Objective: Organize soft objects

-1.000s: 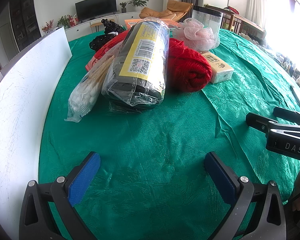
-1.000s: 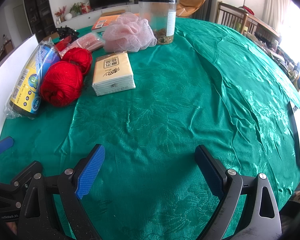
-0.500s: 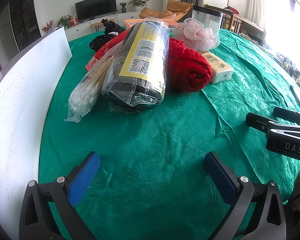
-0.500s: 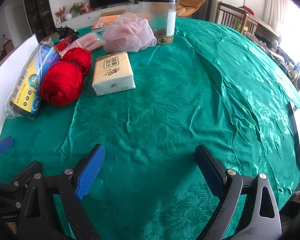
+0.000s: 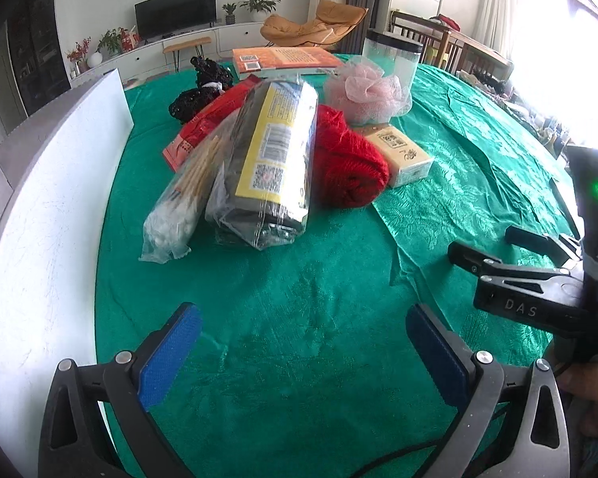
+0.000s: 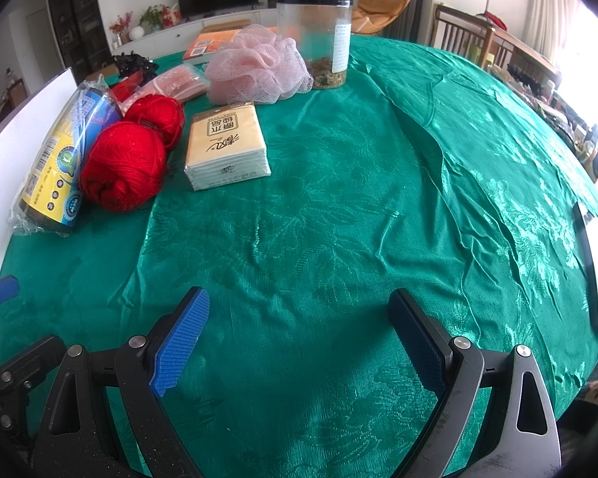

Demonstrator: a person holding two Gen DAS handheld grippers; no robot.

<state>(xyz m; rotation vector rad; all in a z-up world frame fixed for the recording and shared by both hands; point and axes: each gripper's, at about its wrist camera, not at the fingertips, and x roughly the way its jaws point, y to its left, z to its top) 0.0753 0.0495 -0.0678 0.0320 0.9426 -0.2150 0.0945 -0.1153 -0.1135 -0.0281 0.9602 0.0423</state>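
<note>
Both the left gripper (image 5: 303,352) and right gripper (image 6: 299,338) hover empty, fingers spread wide, over the green-clothed desk (image 6: 339,239). Farther, at upper left: red yarn balls (image 6: 123,165), tissue pack (image 6: 227,147), pink bath pouf (image 6: 255,65).

The black body of the right gripper (image 5: 530,298), at the right edge of the left wrist view, bears white letters "DAS". Print on the yellow-labelled plastic-wrapped roll (image 5: 273,159) and the cream tissue pack (image 6: 227,145) is too small or distorted to read.
</note>
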